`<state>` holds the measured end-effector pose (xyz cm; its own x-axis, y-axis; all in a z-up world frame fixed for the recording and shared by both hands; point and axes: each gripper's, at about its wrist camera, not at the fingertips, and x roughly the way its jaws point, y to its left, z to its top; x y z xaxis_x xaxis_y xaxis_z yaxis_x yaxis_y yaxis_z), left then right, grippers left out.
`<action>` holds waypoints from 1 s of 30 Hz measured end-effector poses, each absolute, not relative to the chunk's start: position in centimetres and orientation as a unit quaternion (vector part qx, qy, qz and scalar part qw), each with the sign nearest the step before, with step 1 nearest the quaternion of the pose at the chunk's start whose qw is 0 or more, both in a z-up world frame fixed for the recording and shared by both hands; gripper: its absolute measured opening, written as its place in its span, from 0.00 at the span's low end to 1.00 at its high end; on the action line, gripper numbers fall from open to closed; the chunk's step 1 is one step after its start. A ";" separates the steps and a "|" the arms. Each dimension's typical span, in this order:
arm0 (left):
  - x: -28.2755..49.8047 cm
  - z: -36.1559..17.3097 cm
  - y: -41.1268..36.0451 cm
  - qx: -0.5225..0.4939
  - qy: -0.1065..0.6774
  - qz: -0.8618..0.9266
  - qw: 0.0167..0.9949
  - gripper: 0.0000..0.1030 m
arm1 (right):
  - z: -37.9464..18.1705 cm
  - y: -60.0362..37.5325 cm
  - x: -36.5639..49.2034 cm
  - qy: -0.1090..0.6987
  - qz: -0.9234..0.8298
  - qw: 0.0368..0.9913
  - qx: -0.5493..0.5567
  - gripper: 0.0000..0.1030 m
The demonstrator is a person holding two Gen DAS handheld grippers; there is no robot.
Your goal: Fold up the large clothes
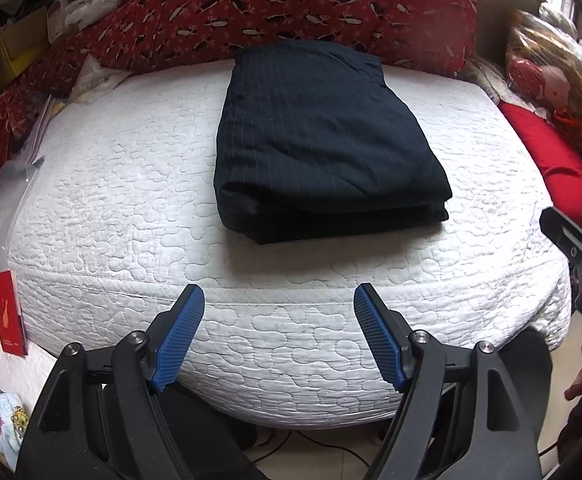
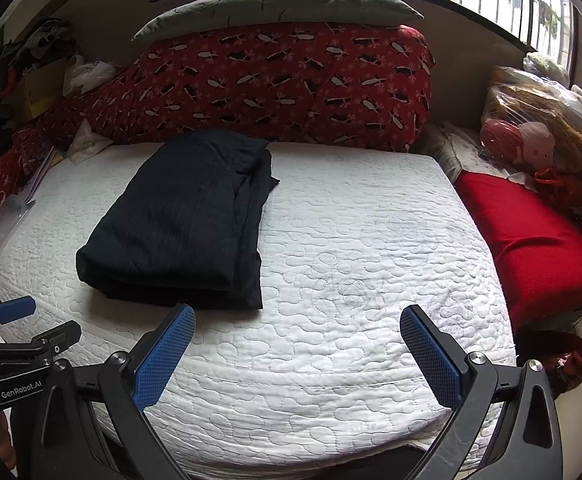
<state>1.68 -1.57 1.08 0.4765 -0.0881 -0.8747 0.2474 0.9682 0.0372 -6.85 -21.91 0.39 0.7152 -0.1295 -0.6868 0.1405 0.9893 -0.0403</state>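
A dark navy garment (image 1: 323, 140) is seen folded into a thick rectangular bundle on the white quilted mattress (image 1: 131, 200), lying toward the far half of it, close to the red patterned quilt (image 1: 291, 4) that is heaped along the back edge. In the right wrist view the same garment (image 2: 183, 220) is found left of centre, with one loose layer spread out under the bundle on its right side.

The left gripper (image 1: 279, 300) is held over the near edge of the mattress with its blue-padded fingers (image 1: 179, 336) spread wide and nothing between them. The right gripper (image 2: 297, 320) is likewise held apart from the garment, its jaws wide and empty (the pads are seen just short of the bundle's near corner).

A red cushion (image 2: 531, 240) is seen beside the mattress on the right, with bagged soft toys (image 2: 531, 128) piled behind it.
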 end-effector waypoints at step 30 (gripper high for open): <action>2.4 3.0 -4.5 0.096 0.485 -0.120 0.861 0.75 | 1.1 -23.7 -6.9 0.362 -0.097 0.927 0.032 1.00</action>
